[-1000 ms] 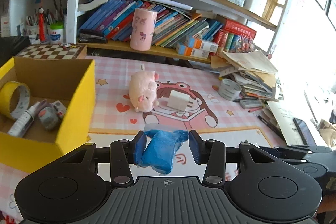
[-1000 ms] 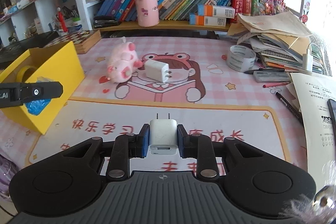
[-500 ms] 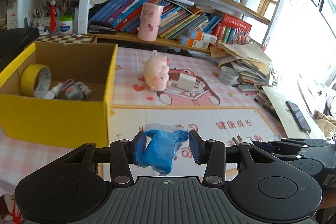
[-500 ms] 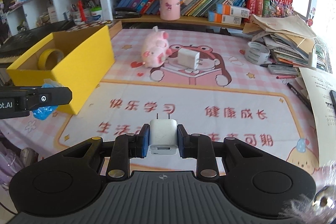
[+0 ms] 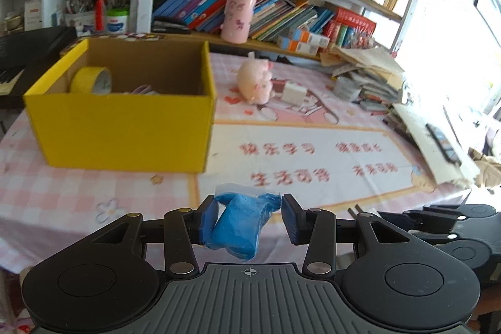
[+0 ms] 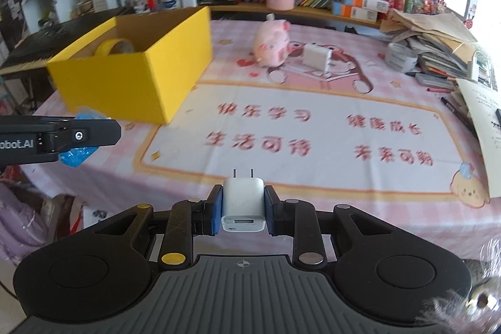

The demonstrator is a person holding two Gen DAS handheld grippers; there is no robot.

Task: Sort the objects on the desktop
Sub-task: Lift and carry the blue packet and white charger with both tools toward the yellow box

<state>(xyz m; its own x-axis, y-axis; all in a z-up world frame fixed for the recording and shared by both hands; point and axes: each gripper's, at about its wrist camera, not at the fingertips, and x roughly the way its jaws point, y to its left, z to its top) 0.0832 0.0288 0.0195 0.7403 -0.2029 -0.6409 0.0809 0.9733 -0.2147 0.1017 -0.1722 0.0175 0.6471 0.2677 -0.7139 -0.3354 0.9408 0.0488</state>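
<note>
Blue crinkled plastic packet (image 5: 239, 223) sat clamped between the pads of your left gripper (image 5: 249, 221), held above the pink checked tablecloth (image 5: 78, 193) just in front of the yellow cardboard box (image 5: 125, 127). Your right gripper (image 6: 243, 207) had its jaws pressed on a white two-pin plug charger (image 6: 243, 202), prongs pointing forward. Inside the box a yellow tape roll (image 5: 90, 80) leaned. A second white charger (image 6: 317, 56) lay beside the pink plush pig (image 6: 271, 43).

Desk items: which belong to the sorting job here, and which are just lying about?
In the job:
- blue packet in left gripper
- white charger in right gripper
- yellow box
- pink pig toy
- second charger

Lying about:
- books
- pink cup
- paper pile
</note>
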